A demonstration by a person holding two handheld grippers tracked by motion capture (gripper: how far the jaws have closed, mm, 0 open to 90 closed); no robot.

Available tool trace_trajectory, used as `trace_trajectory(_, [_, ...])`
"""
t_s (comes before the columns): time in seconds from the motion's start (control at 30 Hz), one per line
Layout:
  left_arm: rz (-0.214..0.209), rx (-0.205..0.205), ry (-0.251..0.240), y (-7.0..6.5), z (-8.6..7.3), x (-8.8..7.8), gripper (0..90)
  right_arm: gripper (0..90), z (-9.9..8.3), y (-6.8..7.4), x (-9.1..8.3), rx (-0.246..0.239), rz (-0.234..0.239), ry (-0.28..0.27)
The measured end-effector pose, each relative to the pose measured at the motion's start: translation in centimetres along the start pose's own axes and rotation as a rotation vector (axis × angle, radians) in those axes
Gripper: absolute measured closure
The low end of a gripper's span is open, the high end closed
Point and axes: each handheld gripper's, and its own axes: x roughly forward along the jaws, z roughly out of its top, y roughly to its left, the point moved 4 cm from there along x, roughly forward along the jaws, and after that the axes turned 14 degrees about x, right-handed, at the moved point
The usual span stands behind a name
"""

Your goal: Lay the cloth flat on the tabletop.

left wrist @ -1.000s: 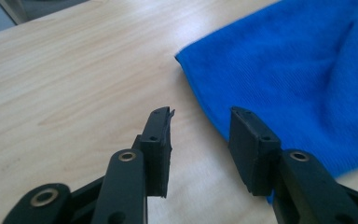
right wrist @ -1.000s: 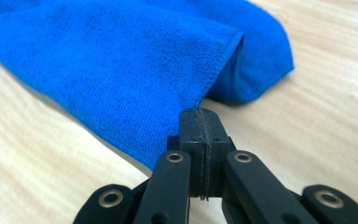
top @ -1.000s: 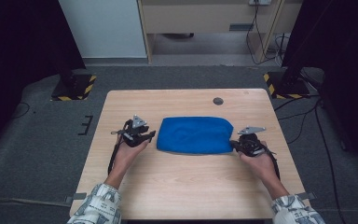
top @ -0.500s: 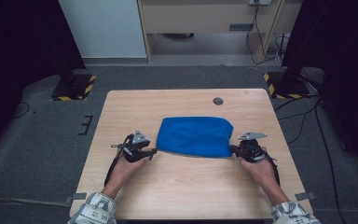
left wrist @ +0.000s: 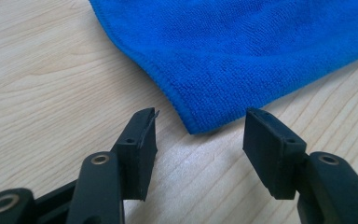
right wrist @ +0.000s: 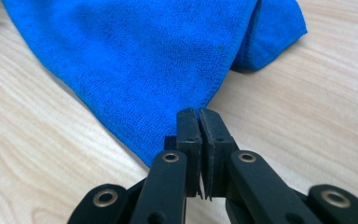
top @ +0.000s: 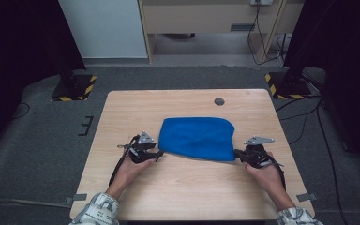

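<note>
A blue cloth (top: 197, 138) lies folded on the wooden table (top: 178, 197), with a doubled layer at its right side. My left gripper (top: 159, 153) sits at the cloth's near left corner. In the left gripper view the jaws (left wrist: 200, 126) have just been opening, and the corner of the cloth (left wrist: 261, 46) lies flat just ahead of the gap, touched by neither pad. My right gripper (top: 236, 153) is at the near right corner. In the right gripper view it (right wrist: 198, 116) is shut, with the corner of the cloth (right wrist: 144, 60) pinched between the pads.
A small round dark hole (top: 219, 101) sits in the tabletop beyond the cloth. Bare wood runs along the near edge between my forearms. Dark floor, cables and yellow-black striped stand bases (top: 75, 89) surround the table.
Both hands have drawn back toward the near edge, and the cloth's near edge came with them. The left jaws have opened and let go of the left corner.
</note>
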Motion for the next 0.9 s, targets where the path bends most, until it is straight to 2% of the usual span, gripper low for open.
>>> trace_trajectory(0.07, [-0.003, -0.001, 0.004, 0.0, 0.0, 0.1, 46.9, 85.6, -0.1, 0.0, -0.1, 0.000, 0.001, -0.001])
trace_trajectory(0.1, [-0.007, -0.004, 0.010, 0.1, -0.1, 0.3, 50.3, 80.2, -0.4, 0.2, -0.3, -0.005, -0.001, -0.006])
trace_trajectory(0.2, [-0.007, 0.002, 0.006, 0.1, -0.1, 0.4, 53.7, 75.6, -0.5, 0.2, -0.5, -0.020, -0.009, -0.018])
trace_trajectory(0.23, [-0.013, 0.002, 0.009, 0.0, 0.0, 0.4, 61.4, 71.2, -0.6, 0.4, -0.5, -0.027, -0.008, -0.030])
trace_trajectory(0.3, [-0.006, 0.016, 0.013, -0.2, 0.1, 0.5, 64.2, 70.0, -0.7, 0.5, -0.6, -0.027, -0.004, -0.036])
trace_trajectory(0.33, [-0.004, 0.024, 0.015, -0.2, 0.2, 0.5, 75.3, 66.9, -0.7, 0.9, -0.4, -0.036, 0.006, -0.037])
trace_trajectory(0.37, [-0.002, 0.026, 0.019, -0.2, 0.3, 0.5, 79.3, 66.3, -0.7, 1.0, -0.3, -0.041, 0.010, -0.034])
trace_trajectory(0.4, [-0.011, 0.039, 0.028, -0.3, 0.4, 0.6, 82.6, 65.8, -0.7, 1.2, -0.2, -0.045, 0.016, -0.034])
trace_trajectory(0.53, [-0.034, 0.040, 0.012, -0.3, 1.0, 0.4, 88.0, 63.3, -0.9, 2.1, 0.4, -0.079, 0.038, -0.017])
trace_trajectory(0.57, [-0.034, 0.040, 0.005, -0.2, 1.3, 0.3, 88.0, 63.3, -0.9, 2.1, 0.4, -0.079, 0.038, -0.017])
trace_trajectory(0.6, [-0.031, 0.039, -0.007, 0.1, 2.3, 0.2, 88.5, 61.8, -0.9, 2.7, 0.7, -0.101, 0.046, -0.012])
trace_trajectory(0.63, [-0.031, 0.039, -0.007, 0.1, 2.3, 0.2, 88.6, 61.8, -0.9, 2.7, 0.7, -0.101, 0.046, -0.012])
trace_trajectory(0.7, [-0.032, 0.037, -0.023, 0.5, 3.6, 0.1, 88.6, 59.5, -0.9, 3.5, 1.2, -0.136, 0.063, -0.006])
trace_trajectory(0.73, [-0.027, 0.045, -0.030, 0.7, 4.4, 0.1, 88.6, 59.5, -0.9, 3.5, 1.2, -0.136, 0.063, -0.006])
trace_trajectory(0.77, [-0.021, 0.050, -0.034, 1.2, 6.1, 0.3, 88.6, 57.4, -0.9, 4.1, 1.6, -0.150, 0.077, -0.002])
trace_trajectory(0.8, [-0.021, 0.050, -0.034, 1.2, 6.1, 0.3, 88.6, 57.4, -0.9, 4.1, 1.6, -0.150, 0.077, -0.002])
trace_trajectory(0.9, [-0.013, 0.050, -0.022, 2.0, 8.4, 1.4, 88.6, 54.1, -0.6, 4.8, 2.4, -0.163, 0.089, 0.004])
